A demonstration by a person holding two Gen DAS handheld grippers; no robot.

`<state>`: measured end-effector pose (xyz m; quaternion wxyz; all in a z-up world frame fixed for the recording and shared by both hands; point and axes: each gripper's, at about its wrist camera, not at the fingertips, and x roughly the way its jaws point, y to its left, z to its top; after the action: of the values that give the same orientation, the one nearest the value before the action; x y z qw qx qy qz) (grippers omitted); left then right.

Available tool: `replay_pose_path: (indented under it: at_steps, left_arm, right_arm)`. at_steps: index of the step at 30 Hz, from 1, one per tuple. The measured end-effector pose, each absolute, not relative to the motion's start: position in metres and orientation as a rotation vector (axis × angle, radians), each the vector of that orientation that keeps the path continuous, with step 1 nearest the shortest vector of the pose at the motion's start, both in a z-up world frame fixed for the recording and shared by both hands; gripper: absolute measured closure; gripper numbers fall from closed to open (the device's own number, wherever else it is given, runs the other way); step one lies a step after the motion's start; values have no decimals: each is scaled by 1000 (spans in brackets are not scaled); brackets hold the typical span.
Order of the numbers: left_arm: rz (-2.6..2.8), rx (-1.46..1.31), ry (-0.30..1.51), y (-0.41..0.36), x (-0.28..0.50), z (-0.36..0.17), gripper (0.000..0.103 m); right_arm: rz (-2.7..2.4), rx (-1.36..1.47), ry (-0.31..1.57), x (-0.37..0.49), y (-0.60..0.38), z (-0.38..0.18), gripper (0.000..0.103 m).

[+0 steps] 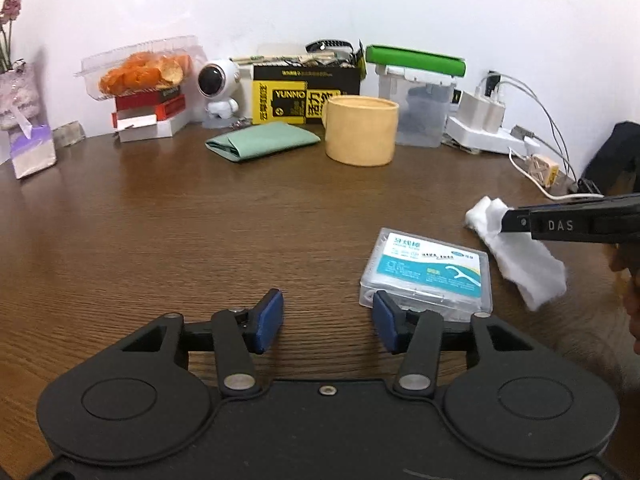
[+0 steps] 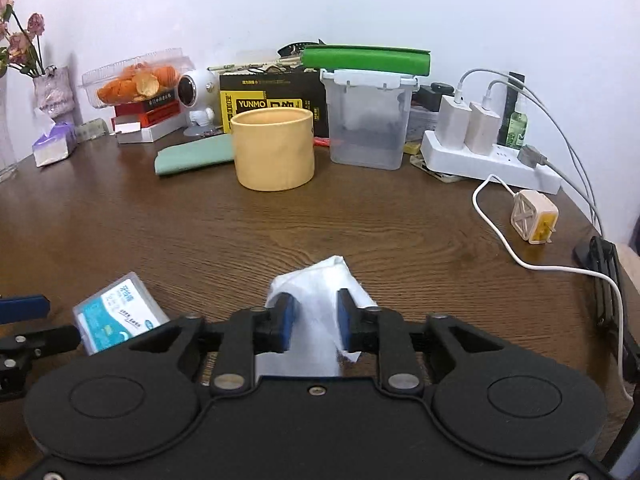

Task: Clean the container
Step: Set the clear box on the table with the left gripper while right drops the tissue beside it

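Two grippers and one small container were on record. Item: clear floss-pick box, taken to be the container to clean, lying flat and closed on the brown table, its near edge just beside one pad of the left gripper. Left gripper: jaws parted, nothing between them, box not gripped. Right gripper: pads closed in against a crumpled white tissue, which trailed down to the table just beside the box without lying on it. Progress, as judged: wiping cloth in hand, box neither steadied nor being wiped at this moment; whether any face had already been wiped could not be told. Left to do, at the least: brace the box and pass the tissue over it.
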<state>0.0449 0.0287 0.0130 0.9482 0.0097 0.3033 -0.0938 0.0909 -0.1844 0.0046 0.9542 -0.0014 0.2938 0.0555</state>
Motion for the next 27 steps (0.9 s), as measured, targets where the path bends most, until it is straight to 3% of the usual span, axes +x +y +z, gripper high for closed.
replay_pose_path:
  at_steps: [2,4,6,9,16,27]
  left_arm:
    - [-171,-14,623,32,43,18,25]
    - [-167,-24,621,34,39,21,22]
    - [-149,-10,624,35,29,22,17]
    - [-124,-28,657,33,17,21,15]
    - [-140,0,640,23,-10,15,3]
    - [-100,17,700,22,0,4,1]
  right_arm:
    - [88,12,562,75,-190,13,50]
    - [63,9,512,56,-197,24,45]
    - [63,11,478,28,-203,31,30]
    - [86,-10,494,-6,-203,25,16]
    - [-12,18,617,-14,-200,-3,16]
    - [-79,46,662,-14,-182,-18,10]
